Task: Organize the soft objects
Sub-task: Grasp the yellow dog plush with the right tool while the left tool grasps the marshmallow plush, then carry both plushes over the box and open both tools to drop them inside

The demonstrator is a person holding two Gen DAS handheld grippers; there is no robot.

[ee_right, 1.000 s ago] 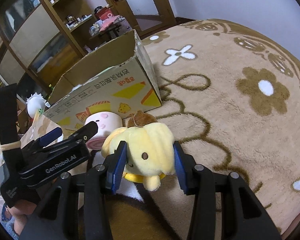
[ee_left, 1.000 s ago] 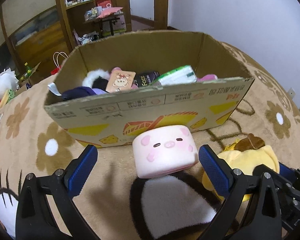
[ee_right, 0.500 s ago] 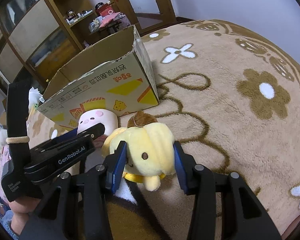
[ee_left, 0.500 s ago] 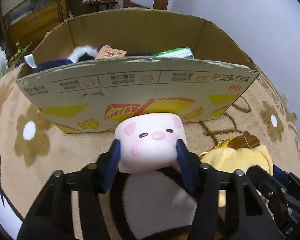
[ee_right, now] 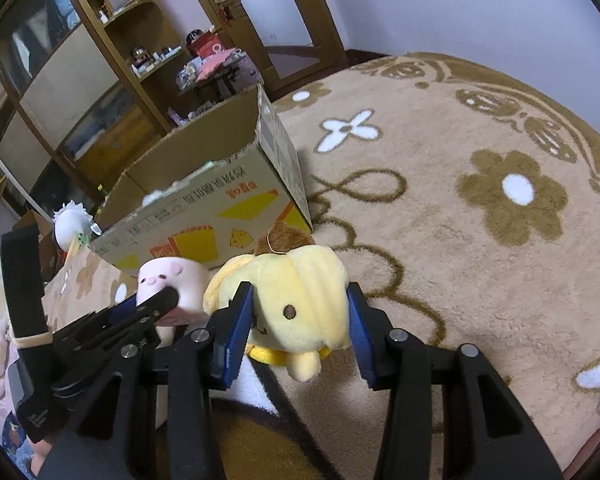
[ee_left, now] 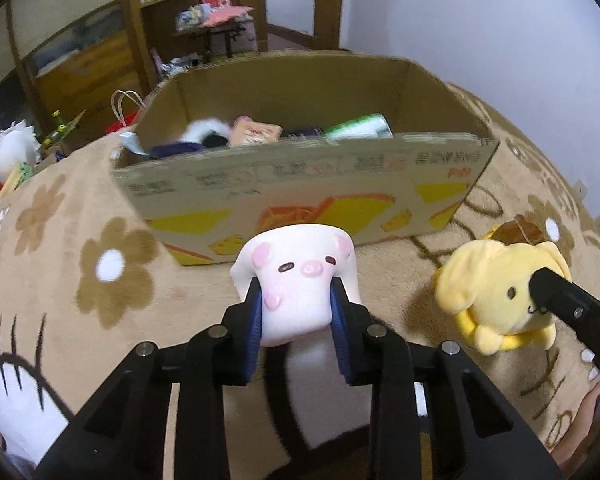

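My left gripper (ee_left: pixel 296 312) is shut on a pink pig-faced squishy toy (ee_left: pixel 296 280) and holds it above the blanket, in front of the open cardboard box (ee_left: pixel 308 196). The pig toy also shows in the right wrist view (ee_right: pixel 172 284). My right gripper (ee_right: pixel 300 320) is shut on a yellow plush dog with a brown beret (ee_right: pixel 292 300), lifted beside the box (ee_right: pixel 204 216). The dog also shows at the right of the left wrist view (ee_left: pixel 504 292).
The box holds several soft items, among them a green-white pack (ee_left: pixel 360 128) and a small pink card pouch (ee_left: pixel 256 134). A beige flower-patterned blanket (ee_right: pixel 500 200) covers the bed. Wooden shelves (ee_right: pixel 80 60) stand behind. A white plush (ee_left: pixel 16 148) lies far left.
My left gripper closed on the pig toy and lifted it off the blanket. My right gripper rose with the yellow dog, still held.
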